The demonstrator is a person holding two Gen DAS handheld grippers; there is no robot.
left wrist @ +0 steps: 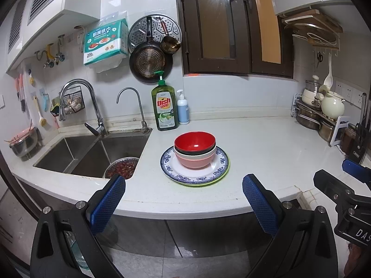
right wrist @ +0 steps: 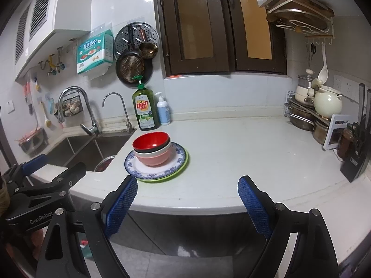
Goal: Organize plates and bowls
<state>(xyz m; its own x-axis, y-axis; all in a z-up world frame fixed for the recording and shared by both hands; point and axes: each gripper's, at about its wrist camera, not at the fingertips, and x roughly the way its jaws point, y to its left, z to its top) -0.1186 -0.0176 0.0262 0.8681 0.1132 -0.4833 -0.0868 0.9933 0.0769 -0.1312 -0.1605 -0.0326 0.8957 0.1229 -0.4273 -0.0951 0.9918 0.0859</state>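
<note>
Both spread wide and empty, the left hand-held gripper (left wrist: pixel 183 199) and right hand-held gripper (right wrist: pixel 187 199) hover low in frame. Nested bowls (left wrist: pixel 195 149) sit centre-frame on stacked plates (left wrist: pixel 218 170) on the bench (left wrist: pixel 266 148): glossy, probably slippery and breakable, so pinch the rim.

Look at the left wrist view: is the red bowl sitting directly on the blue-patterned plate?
No, the red bowl is nested atop other bowls stacked on the plate.
</note>
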